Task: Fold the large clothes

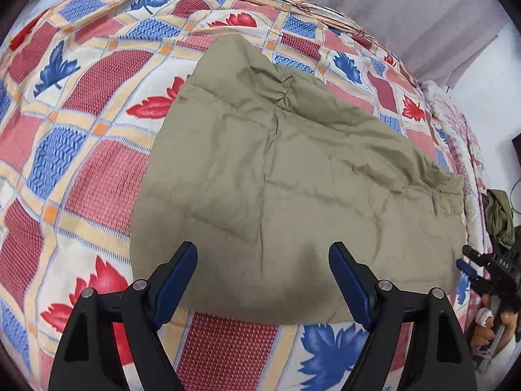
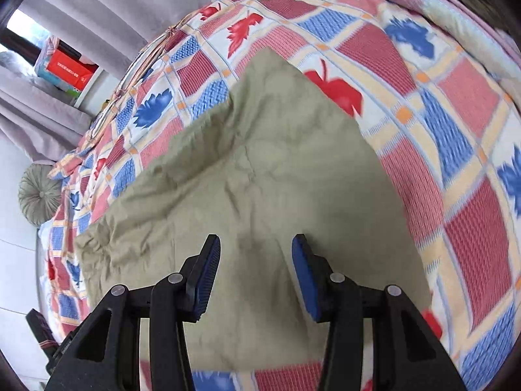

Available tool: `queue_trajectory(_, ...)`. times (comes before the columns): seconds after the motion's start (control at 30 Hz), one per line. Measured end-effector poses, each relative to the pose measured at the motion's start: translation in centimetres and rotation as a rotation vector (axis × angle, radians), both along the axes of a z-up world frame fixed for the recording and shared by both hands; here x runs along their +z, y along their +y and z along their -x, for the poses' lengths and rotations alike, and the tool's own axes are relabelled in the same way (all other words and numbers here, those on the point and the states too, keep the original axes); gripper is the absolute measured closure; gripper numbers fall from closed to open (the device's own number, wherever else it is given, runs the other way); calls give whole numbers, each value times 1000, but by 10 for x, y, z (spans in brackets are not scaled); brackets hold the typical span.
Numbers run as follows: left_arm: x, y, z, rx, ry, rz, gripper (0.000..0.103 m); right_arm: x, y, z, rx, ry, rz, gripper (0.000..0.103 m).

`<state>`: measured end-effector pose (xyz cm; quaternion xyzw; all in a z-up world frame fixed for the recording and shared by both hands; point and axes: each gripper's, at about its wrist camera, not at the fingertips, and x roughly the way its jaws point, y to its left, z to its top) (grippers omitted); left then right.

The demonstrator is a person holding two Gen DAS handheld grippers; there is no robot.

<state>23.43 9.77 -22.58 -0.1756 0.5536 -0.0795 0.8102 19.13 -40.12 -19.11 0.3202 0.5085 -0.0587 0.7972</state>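
Observation:
A large khaki padded garment [image 1: 286, 176] lies spread flat on a bed with a red, blue and cream leaf-patterned cover [image 1: 81, 150]. My left gripper [image 1: 263, 254] is open and empty, hovering over the garment's near edge. In the right wrist view the same garment [image 2: 260, 179] stretches away towards the upper left. My right gripper [image 2: 256, 247] is open and empty above the garment's near part. The right gripper also shows in the left wrist view [image 1: 472, 265] at the bed's right edge.
A round grey cushion [image 2: 38, 192] sits at the bed's far end. Grey curtains [image 2: 97, 6] hang behind, with a red box [image 2: 66, 70] on a shelf. A dark green cloth [image 1: 498, 215] hangs beside the bed at the right.

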Motion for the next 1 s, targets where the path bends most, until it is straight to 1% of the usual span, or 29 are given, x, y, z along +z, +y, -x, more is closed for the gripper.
queue_trajectory(0.07, -6, 9, 12, 18, 27, 37, 19, -5, 1, 26, -17, 9, -45, 53)
queue_trajectory(0.13, -13, 17, 23, 46, 50, 65, 19, -12, 1, 48, -40, 22, -90, 47)
queue_trajectory(0.17, -17, 21, 28, 66, 61, 93, 19, -15, 2, 55, -46, 25, -109, 45)
queue_trajectory(0.27, -34, 32, 41, 127, 101, 242, 19, -28, 5, 75, -56, 43, -167, 40)
queue_trajectory(0.33, -46, 33, 44, 138, 125, 324, 19, -38, 6, 80, -53, 48, -198, 26)
queue_trajectory(0.37, -52, 32, 44, 147, 135, 342, 19, -43, 6, 81, -58, 47, -214, 24)
queue_trajectory(0.43, -61, 29, 41, 157, 137, 356, 19, -53, 5, 82, -84, 37, -257, 24)
queue_trajectory(0.53, -69, 28, 33, 184, 114, 394, 19, -68, 3, 79, -132, 21, -338, 24)
queue_trajectory(0.63, -78, 28, 20, 216, 113, 425, 19, -82, 6, 69, -138, 9, -395, 24)
queue_trajectory(0.77, -93, 20, 0, 239, 135, 415, 19, -96, 10, 54, -142, 2, -422, 24)
queue_trajectory(0.83, -99, 15, -7, 257, 136, 409, 19, -104, 10, 46, -160, -3, -449, 19)
queue_trajectory(0.87, -102, 12, -9, 267, 136, 403, 19, -108, 9, 41, -172, -8, -467, 19)
queue_trajectory(0.97, -108, 5, -14, 305, 125, 395, 12, -121, 10, 30, -199, -17, -511, 19)
queue_trajectory(1.0, -109, 2, -16, 320, 123, 384, 12, -125, 11, 25, -209, -19, -517, 19)
